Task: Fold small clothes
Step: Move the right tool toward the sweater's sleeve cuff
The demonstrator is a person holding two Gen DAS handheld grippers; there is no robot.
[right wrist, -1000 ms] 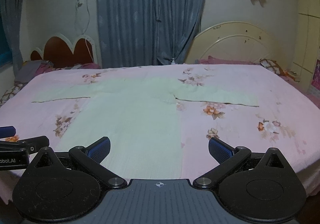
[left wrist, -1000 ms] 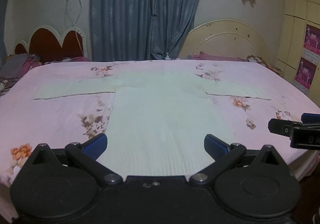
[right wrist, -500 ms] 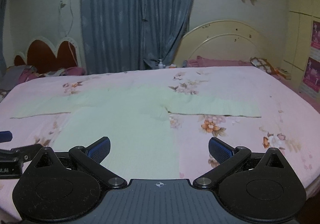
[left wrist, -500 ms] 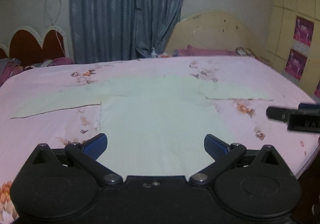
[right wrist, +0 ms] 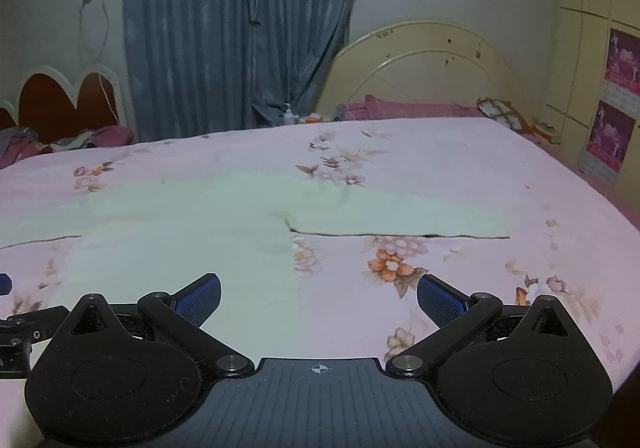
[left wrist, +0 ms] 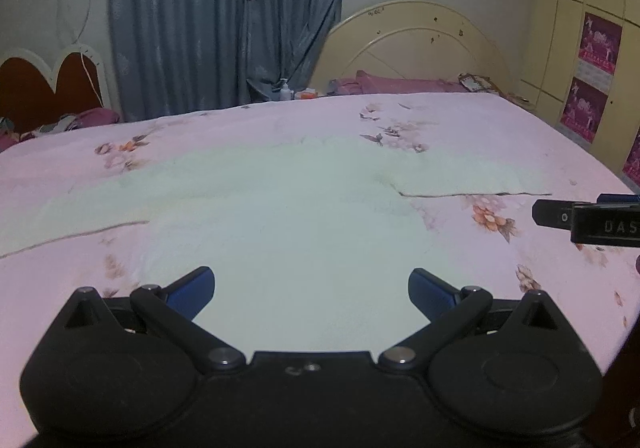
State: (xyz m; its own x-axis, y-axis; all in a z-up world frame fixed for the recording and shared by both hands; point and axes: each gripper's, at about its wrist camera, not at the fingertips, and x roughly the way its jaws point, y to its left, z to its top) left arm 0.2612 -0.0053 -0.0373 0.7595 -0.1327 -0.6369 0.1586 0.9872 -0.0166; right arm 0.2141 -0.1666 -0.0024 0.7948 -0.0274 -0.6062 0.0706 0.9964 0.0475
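A pale green long-sleeved top point(left wrist: 288, 216) lies flat on the pink floral bedspread point(left wrist: 480, 128), both sleeves spread sideways. My left gripper point(left wrist: 311, 290) hovers open over the top's lower body, nothing between its blue pads. The right gripper's black tip point(left wrist: 592, 218) shows at the right edge of the left wrist view. In the right wrist view the same top point(right wrist: 180, 232) fills the left half, its right sleeve point(right wrist: 400, 218) stretching right. My right gripper point(right wrist: 318, 298) is open above the top's right hem edge, holding nothing. The left gripper point(right wrist: 16, 324) peeks in at the far left.
A cream headboard point(right wrist: 420, 68) and a red one point(right wrist: 68, 100) stand behind the bed, with grey-blue curtains point(right wrist: 240, 28) between them. Pillows point(right wrist: 400, 110) and a small bottle point(right wrist: 288, 114) sit at the far side. Yellow cabinet doors with posters point(right wrist: 616, 104) line the right wall.
Both grippers have moved forward and lower over the bed, so the top looks larger and nearer. Both stay open and hold nothing; the top has not moved.
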